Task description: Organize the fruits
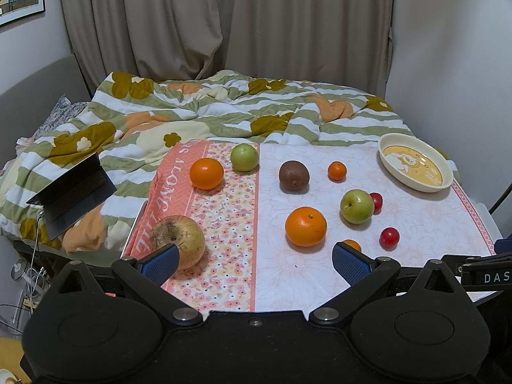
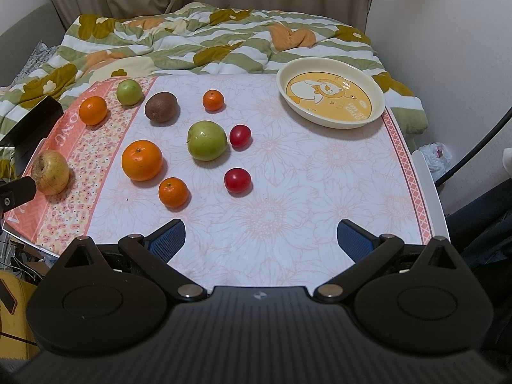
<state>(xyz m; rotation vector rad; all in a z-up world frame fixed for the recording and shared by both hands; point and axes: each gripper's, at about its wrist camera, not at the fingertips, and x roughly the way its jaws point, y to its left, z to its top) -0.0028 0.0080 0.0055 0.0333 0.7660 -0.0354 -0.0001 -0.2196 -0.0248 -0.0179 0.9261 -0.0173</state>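
While both tools hover above the near edge of the bench (image 2: 352,192), your left gripper (image 1: 254,260) has its fingers (image 1: 160,264) spread wide apart with nothing between them, and your right gripper (image 2: 260,240) is the same, fingers apart and holding nothing. Take the big green apple (image 2: 207,140) as your landmark: 1 red cherry-like fruit (image 2: 240,135) sits just beside it toward the plate side, and a 2nd red fruit (image 2: 237,180) lies nearer to you. The large orange (image 2: 141,159) rests on the opposite side of the apple, with a small tangerine (image 2: 173,192) close in front of that orange. Beyond the apple you have a brown kiwi (image 2: 161,107) and another small tangerine (image 2: 213,100). Farther off, on the flowered pink strip of the cloth, lie a medium orange (image 2: 93,110), a 2nd, smaller green fruit (image 2: 129,92) and a yellowish onion-like bulb (image 2: 51,172), which sits just past your left fingers. The cream plate (image 2: 377,96) with the cartoon print stands well apart from the apple, at the bench's far corner, with no fruit in it.
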